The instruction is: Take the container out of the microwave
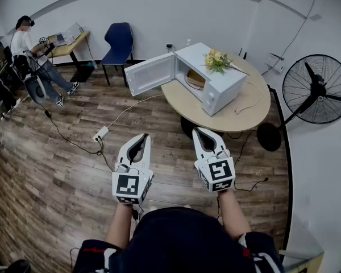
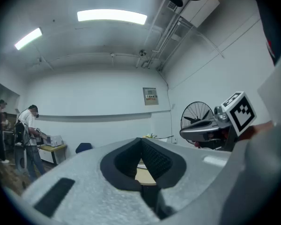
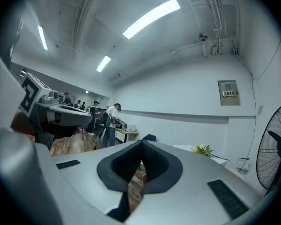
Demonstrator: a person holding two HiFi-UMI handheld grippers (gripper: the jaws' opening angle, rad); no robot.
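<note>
A white microwave (image 1: 211, 79) stands on a round wooden table (image 1: 245, 114) with its door (image 1: 149, 74) swung open to the left. Inside the cavity a pale container (image 1: 195, 79) shows dimly. Both grippers are held level over the floor, well short of the table. My left gripper (image 1: 144, 136) is shut with nothing in it, its tips meeting (image 2: 140, 139). My right gripper (image 1: 196, 131) is also shut and empty, tips touching (image 3: 141, 143). Each gripper shows in the other's view.
Yellow flowers (image 1: 217, 60) lie on top of the microwave. A black floor fan (image 1: 320, 90) stands at the right. A power strip (image 1: 101, 133) and cables lie on the wooden floor. A blue chair (image 1: 118, 42) and a person at a desk (image 1: 33, 56) are at the back left.
</note>
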